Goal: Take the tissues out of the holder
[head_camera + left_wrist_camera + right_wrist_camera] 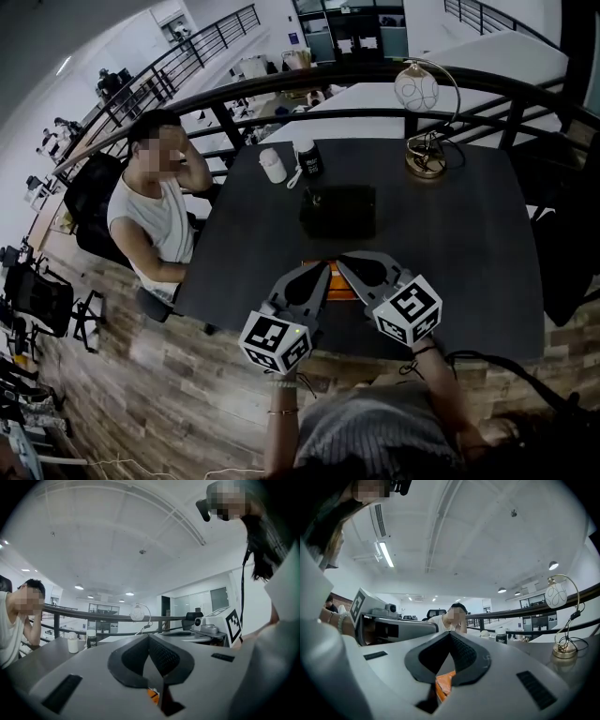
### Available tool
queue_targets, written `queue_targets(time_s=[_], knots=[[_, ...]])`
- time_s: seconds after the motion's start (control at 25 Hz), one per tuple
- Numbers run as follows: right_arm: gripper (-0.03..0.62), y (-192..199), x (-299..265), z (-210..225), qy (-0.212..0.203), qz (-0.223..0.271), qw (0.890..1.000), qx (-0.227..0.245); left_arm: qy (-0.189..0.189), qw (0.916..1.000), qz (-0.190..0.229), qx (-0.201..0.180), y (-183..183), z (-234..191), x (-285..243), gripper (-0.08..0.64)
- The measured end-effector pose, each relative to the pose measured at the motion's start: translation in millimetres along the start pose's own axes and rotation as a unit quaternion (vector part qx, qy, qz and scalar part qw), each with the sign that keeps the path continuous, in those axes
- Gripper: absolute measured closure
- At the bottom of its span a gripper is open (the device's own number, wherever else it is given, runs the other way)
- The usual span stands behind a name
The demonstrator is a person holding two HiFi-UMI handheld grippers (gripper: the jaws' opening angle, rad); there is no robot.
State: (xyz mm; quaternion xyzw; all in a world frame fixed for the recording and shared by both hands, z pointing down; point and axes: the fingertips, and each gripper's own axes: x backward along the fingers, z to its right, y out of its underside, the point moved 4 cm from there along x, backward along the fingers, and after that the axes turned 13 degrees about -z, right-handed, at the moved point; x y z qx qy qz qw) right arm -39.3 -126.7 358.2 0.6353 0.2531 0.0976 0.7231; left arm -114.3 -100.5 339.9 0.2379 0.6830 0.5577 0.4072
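Dark table point(469, 244) on a railed mezzanine carries the black tissue holder point(337, 211), which sits near the table's centre. No tissue can be made out on it from the head view. Nearer the person, at the table's front edge, lies a flat orange item point(339, 286). Both claws rest low over this item, well short of the holder. The left gripper point(322, 272) has its jaws together, pads meeting at the tip, with nothing clamped. Only a sliver of the orange item point(153, 694) shows below them. The right gripper point(345, 264) is likewise closed tip to tip and empty, with the orange item point(444, 685) visible under its pads. The two grippers lie side by side, tips converging. Beyond the holder stand a white cup point(273, 165) and a dark bottle point(307, 159). A lamp point(424, 122) stands at the far right. A seated person point(155, 206) is at the table's left side.
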Motion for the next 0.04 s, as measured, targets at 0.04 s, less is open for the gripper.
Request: queue_targets(time_s=[0.04], knots=[[0.579, 0.3, 0.6, 0.8, 0.001, 0.001, 1.0, -0.001, 0.0, 1.0, 0.0, 0.0, -0.6, 0.0, -0.4, 0.552]])
